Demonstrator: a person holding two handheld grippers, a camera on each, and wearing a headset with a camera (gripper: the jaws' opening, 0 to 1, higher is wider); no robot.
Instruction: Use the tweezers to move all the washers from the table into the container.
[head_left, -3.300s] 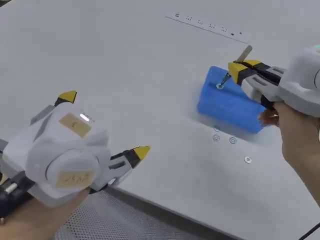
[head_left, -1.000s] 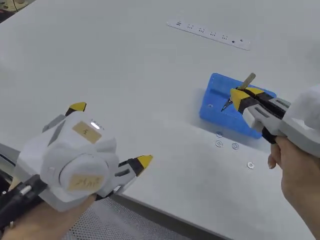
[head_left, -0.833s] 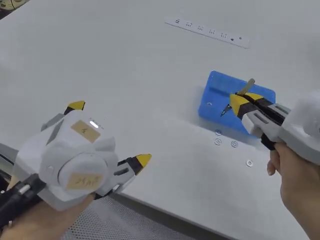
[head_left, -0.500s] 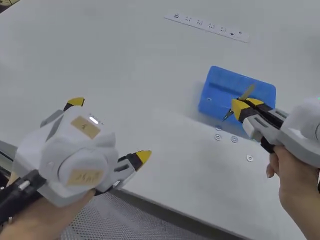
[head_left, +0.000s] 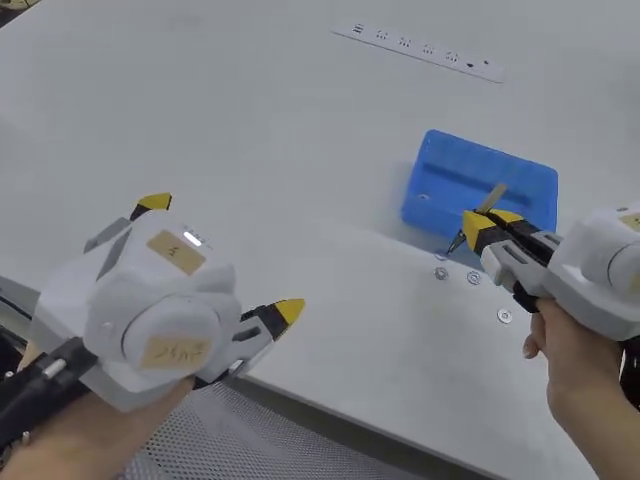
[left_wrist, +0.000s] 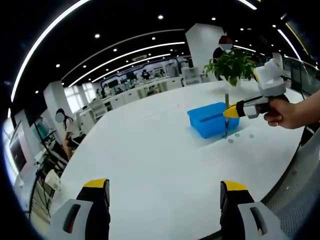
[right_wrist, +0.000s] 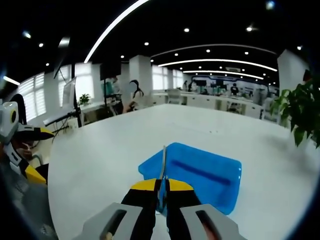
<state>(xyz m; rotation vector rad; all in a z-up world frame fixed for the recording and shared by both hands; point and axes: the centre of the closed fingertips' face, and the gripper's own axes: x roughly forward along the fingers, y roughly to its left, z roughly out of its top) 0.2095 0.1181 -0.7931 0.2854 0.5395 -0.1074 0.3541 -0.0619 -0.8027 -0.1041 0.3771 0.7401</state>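
White tabletop (head_left: 300, 120) spreads beneath both tools. The right gripper (head_left: 476, 226) is clenched on the tweezers (head_left: 491, 197). Their long axis stands steep: the tips point down at the table just ahead of the jaws, and the back end rises over the blue container (head_left: 480, 170). Three washers (head_left: 473, 278) lie on the table near those tips, just outside the container's near wall. The left gripper (head_left: 220, 257) hangs well apart, jaws spread wide, holding nothing.

left gripper (head_left: 220, 257) low with jaws wide apart, right gripper (head_left: 478, 226) pinching the tweezers (head_left: 491, 197).
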